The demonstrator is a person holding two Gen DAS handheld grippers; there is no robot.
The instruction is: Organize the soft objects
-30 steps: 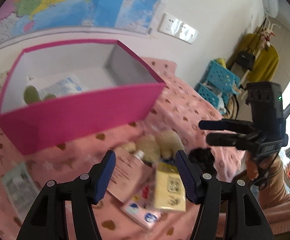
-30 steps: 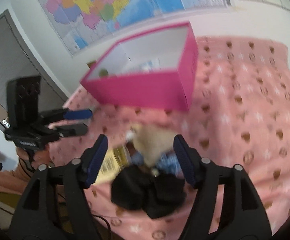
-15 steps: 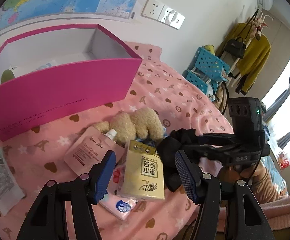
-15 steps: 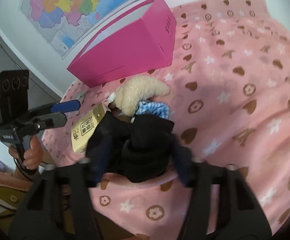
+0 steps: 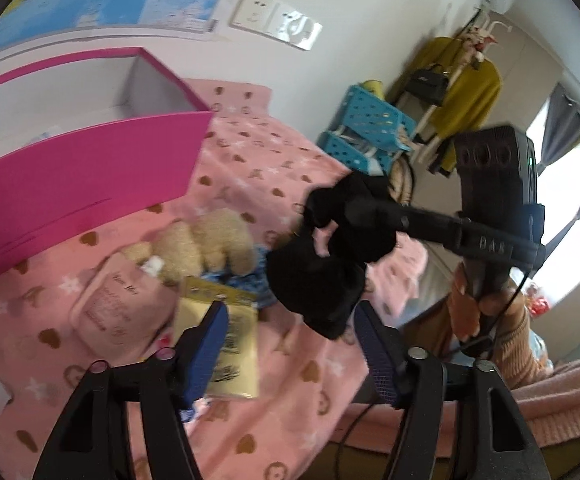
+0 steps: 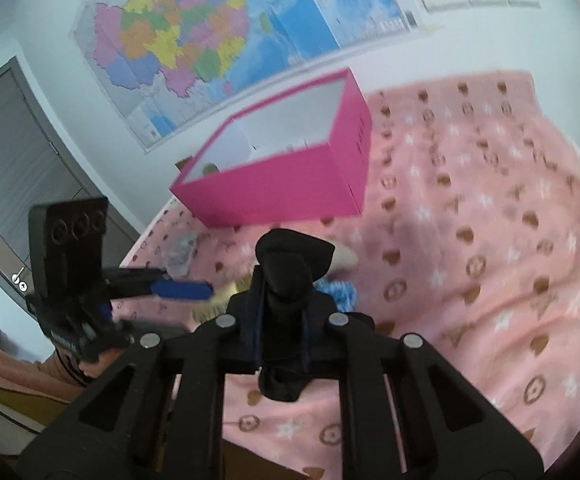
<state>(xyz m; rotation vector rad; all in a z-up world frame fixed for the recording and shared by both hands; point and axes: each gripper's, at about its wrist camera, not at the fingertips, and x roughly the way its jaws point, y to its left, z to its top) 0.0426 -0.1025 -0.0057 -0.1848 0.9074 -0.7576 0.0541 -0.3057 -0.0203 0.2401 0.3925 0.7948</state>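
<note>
The right claw point(image 6: 282, 316) is clenched on the black cloth point(image 6: 286, 264), lifted above the bed. The pink box point(image 6: 290, 184) lies straight ahead, beyond the cloth, open side up. The left claw point(image 5: 290, 336) is released, nearer the toy bear point(image 5: 206, 244).

The right hand-held gripper point(image 5: 364, 212) bears the raised letters "DAS".

Your box point(image 6: 286, 184) sits on blanket point(image 6: 490, 240), against wall below map point(image 6: 210, 32). Plush bear point(image 5: 206, 244) lies before box, pouch point(image 5: 122, 304) to its left, tissue pack point(image 5: 230, 344) nearer you. Sock bundle point(image 5: 330, 256) hangs above blanket, right of bear, pinched in your right claw point(image 6: 282, 312). Your left claw point(image 5: 290, 348) hovers over tissue pack.
</note>
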